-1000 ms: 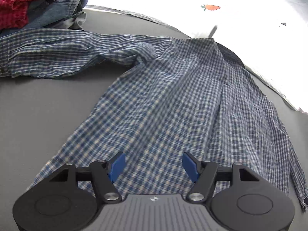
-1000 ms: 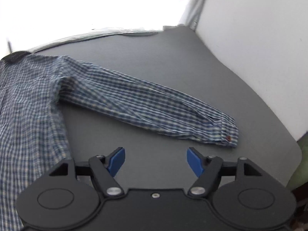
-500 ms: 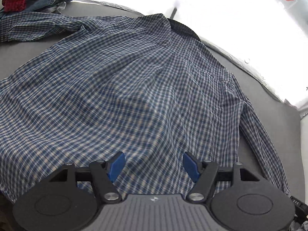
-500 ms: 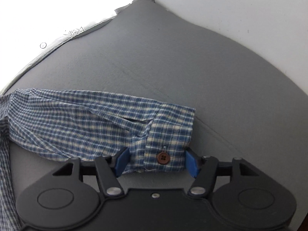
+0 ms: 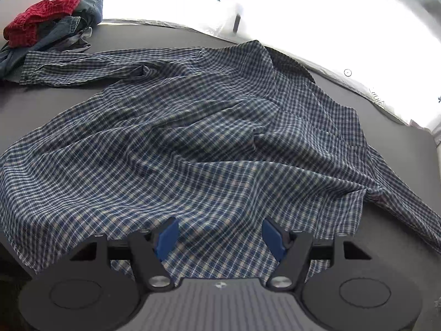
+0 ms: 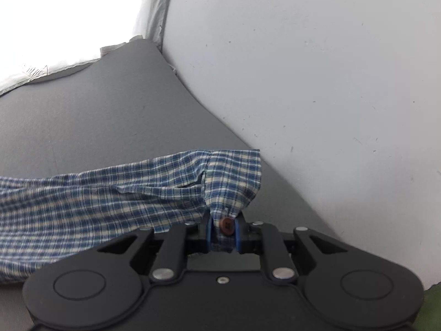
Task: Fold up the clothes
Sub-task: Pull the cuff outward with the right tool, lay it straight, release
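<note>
The shirt (image 5: 209, 143), a blue-and-white check, lies spread and rumpled on the grey surface (image 5: 60, 99), collar end toward the white sheet (image 5: 303, 22) printed with carrots. One sleeve (image 5: 82, 67) runs out flat from the shirt body toward the clothes pile (image 5: 46, 27), its cuff end just beside the pile. The pile holds a red garment on top of denim pieces.

The left gripper (image 5: 219, 237) hangs over the shirt's hem. Its jaws stand well apart, with check cloth visible beneath the gap. The blue pads (image 5: 166, 237) press on nothing; no fabric is pinched between them.

The right gripper (image 6: 223, 233) is at the shirt's other sleeve (image 6: 110, 201), at the side of the shirt away from the pile. Its jaws have closed within the last second and now stand narrow, clamped on the cuff (image 6: 234, 182). The cuff fabric bunches into the gap, and the brown button (image 6: 226, 224) sits between the blue pads (image 6: 210, 231). The sleeve runs from the cuff back across the grey surface toward the shirt body. The far corner of the cuff lies close to the pale wall (image 6: 317, 82); whether it touches the wall cannot be told.
</note>
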The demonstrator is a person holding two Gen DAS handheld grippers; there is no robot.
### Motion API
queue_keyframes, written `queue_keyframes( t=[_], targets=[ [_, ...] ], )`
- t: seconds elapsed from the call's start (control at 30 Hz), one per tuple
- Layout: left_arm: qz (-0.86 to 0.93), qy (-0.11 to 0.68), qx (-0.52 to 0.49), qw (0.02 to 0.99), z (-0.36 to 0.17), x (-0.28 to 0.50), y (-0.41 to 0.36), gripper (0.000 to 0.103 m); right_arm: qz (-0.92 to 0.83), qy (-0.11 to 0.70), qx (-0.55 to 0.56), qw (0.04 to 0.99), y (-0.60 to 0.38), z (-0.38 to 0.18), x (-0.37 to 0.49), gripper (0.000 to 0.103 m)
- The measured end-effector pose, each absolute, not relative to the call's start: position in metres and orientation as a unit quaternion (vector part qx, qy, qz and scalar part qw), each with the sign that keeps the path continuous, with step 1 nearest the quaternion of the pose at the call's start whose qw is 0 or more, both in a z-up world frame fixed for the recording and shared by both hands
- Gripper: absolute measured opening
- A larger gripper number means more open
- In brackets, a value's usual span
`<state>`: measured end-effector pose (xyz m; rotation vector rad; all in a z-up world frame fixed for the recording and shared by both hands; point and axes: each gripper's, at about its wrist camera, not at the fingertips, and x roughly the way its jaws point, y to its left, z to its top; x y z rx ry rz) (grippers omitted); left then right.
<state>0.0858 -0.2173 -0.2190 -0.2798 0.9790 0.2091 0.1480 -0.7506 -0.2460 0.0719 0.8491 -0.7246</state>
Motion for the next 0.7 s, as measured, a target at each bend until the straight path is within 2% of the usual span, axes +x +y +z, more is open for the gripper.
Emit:
queue_keyframes(
  t=[0.03,0.1,0.13,0.23,0.47,0.57,0.7],
  targets=[
    [0.103,0.469,-0.131,0.867,-0.219,0.087,-0.212,0.068,-0.345,0.41,0.035,0.843,-0.75,-0.246,0.148,0.038],
    [0.112,0.471,-0.131,0.865,-0.221,0.088,-0.195,0.068,-0.336,0.406,0.028,0.849,-0.734,-0.244,0.135,0.05],
    [0.119,0.471,-0.133,0.864,-0.222,0.088,-0.183,0.068,-0.328,0.402,0.024,0.854,-0.723,-0.243,0.127,0.052],
    [0.138,0.465,-0.125,0.865,-0.22,0.084,-0.153,0.068,-0.29,0.411,0.041,0.863,-0.672,-0.242,0.089,0.052],
    [0.187,0.452,-0.037,0.872,-0.221,0.084,-0.045,0.075,-0.048,0.46,0.207,0.862,-0.516,-0.257,0.009,0.052],
    [0.195,0.446,-0.022,0.873,-0.227,0.079,0.018,0.079,-0.031,0.477,0.184,0.859,-0.453,-0.261,-0.011,0.052],
    [0.17,0.472,-0.054,0.863,-0.25,0.081,0.082,0.079,-0.065,0.479,0.168,0.859,-0.409,-0.262,-0.022,0.051]
  ],
)
